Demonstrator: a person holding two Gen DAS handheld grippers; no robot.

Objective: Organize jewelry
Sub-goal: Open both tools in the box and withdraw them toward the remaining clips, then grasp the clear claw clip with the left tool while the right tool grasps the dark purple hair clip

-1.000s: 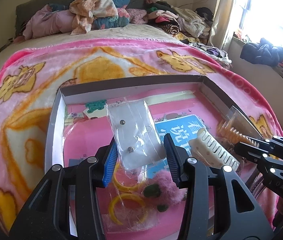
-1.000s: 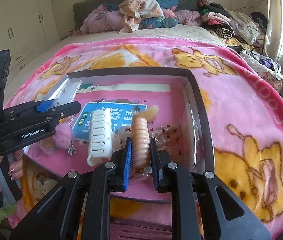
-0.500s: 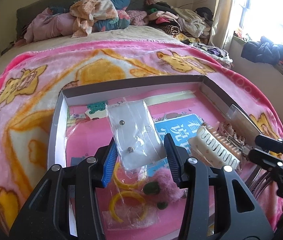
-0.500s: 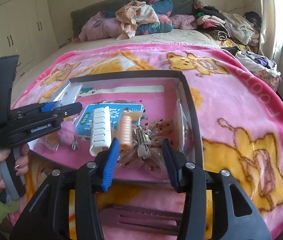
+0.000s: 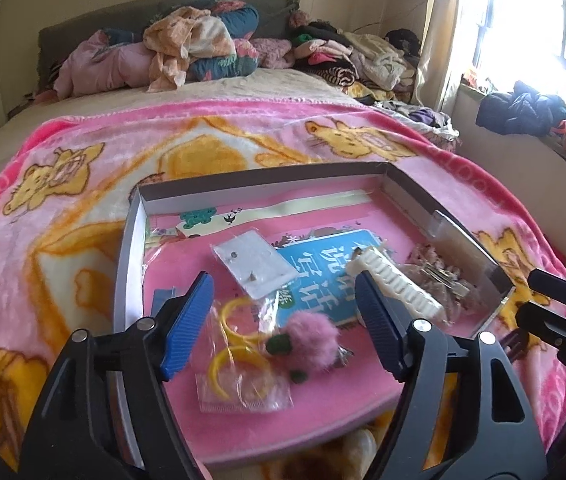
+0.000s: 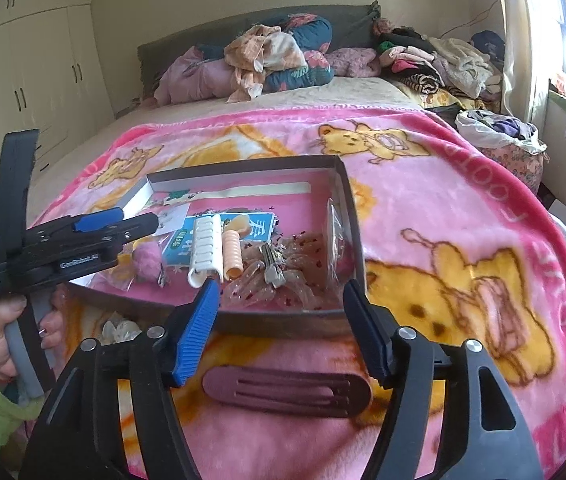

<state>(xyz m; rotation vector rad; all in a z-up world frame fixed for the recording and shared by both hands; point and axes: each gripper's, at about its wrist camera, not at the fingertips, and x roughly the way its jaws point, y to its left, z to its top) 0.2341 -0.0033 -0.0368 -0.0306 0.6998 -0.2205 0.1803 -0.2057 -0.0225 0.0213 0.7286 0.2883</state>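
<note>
A shallow box (image 5: 243, 188) (image 6: 243, 166) lies on the pink blanket. In it are a clear earring bag (image 5: 255, 264), yellow hoops in a bag (image 5: 235, 356), a pink pompom (image 5: 311, 340) (image 6: 147, 258), a white claw clip (image 5: 395, 284) (image 6: 205, 250), an orange clip (image 6: 232, 252) and glittery clips (image 6: 279, 276). My left gripper (image 5: 283, 322) is open above the box's near end, holding nothing. My right gripper (image 6: 277, 330) is open in front of the box. A dark red hair clip (image 6: 287, 390) lies on the blanket between its fingers.
The pink cartoon blanket (image 6: 443, 208) covers the bed. Piles of clothes (image 5: 203, 52) lie at the headboard. A window sill with dark clothes (image 5: 523, 108) is to the right. Wardrobes (image 6: 43, 72) stand at the left. A blue card (image 5: 323, 260) lies in the box.
My left gripper opened and let the earring bag drop into the box. My right gripper released the orange clip into the box, opened, and pulled back toward me.
</note>
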